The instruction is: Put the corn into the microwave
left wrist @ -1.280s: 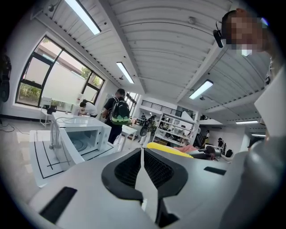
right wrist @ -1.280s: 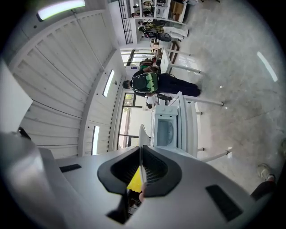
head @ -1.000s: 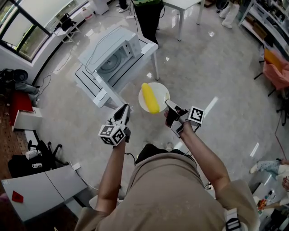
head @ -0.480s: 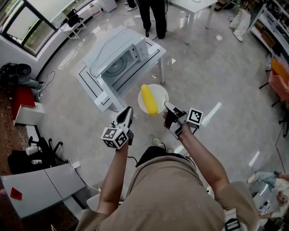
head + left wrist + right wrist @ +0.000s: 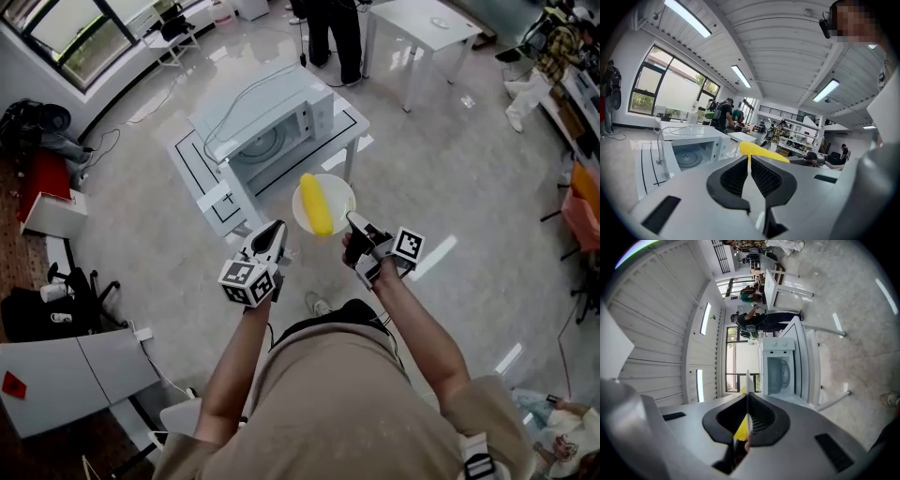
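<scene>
The right gripper (image 5: 354, 223) has its fingers pressed together on the near rim of a white plate (image 5: 339, 186). In the right gripper view the rim runs edge-on as a thin white line between the pads of that gripper (image 5: 747, 398). The plate is held out in the air over the floor, at the middle of the head view. The corn (image 5: 316, 203) lies across the plate, a bare yellow cob with its long side running toward the top and bottom of the frame. A bit of yellow shows beside the rim (image 5: 747, 380) in the right gripper view too.

The left gripper (image 5: 274, 231) sits just left of the plate and apart from it. Its fingers are almost together, with only a slit between them, and nothing is gripped. In the left gripper view the corn (image 5: 761, 151) shows beyond the tips of that gripper (image 5: 749, 160), a little to the right.

The microwave (image 5: 262, 117) stands on a white bench (image 5: 192, 164) above and left of the plate in the head view. Its door is open, and the round turntable is visible inside. A cable loops over its top. The open cavity also shows at the left of the left gripper view (image 5: 689, 145) and, turned sideways, at the centre of the right gripper view (image 5: 778, 366).

Another white table (image 5: 422, 19) is at the upper right, and a person (image 5: 333, 28) in dark trousers stands at the top edge.
</scene>
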The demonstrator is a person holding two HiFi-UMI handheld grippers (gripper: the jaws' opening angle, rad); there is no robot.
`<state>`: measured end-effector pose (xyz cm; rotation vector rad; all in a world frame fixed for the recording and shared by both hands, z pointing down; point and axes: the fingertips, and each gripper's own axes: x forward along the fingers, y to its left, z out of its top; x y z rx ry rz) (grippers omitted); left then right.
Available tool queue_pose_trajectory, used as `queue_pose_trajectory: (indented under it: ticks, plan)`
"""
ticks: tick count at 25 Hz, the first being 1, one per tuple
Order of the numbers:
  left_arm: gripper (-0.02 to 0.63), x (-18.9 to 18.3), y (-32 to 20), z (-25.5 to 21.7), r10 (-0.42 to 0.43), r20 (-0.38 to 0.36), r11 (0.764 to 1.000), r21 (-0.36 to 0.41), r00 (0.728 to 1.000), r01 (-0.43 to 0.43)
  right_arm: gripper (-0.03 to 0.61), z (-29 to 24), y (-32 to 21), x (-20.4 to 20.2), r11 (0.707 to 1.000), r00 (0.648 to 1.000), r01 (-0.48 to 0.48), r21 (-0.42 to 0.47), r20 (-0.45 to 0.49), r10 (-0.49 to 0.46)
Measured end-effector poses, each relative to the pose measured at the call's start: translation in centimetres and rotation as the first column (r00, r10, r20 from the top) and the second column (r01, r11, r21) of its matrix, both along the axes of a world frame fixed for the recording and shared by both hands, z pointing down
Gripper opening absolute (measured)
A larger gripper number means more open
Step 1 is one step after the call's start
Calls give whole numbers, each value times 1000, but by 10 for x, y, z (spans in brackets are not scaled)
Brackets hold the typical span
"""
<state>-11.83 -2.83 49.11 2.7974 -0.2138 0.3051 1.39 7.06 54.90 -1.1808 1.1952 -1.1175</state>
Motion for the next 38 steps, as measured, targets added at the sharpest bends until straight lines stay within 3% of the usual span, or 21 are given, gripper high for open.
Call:
queue_pose_trajectory:
  ticks: [13,19,25,38]
  plan:
    - [9,15,-57,-11,-61,-4,998,-4,998,61,17,9,-87,23,996,996,83,-41,-7,-84]
    - [9,32,-75,-12,-113,11,994,-6,993,113,17,15,-116,40,985,985,169,-45,-24,-170]
    - [9,53,-92,-9,-177,30,984,-5,984,178,17,14,-148,57,962,962,271,-19,-26,-272]
    - [9,88,-131,1,-310,80,950,-6,947,311,17,38,-201,97,929,930,368,-40,20,-368]
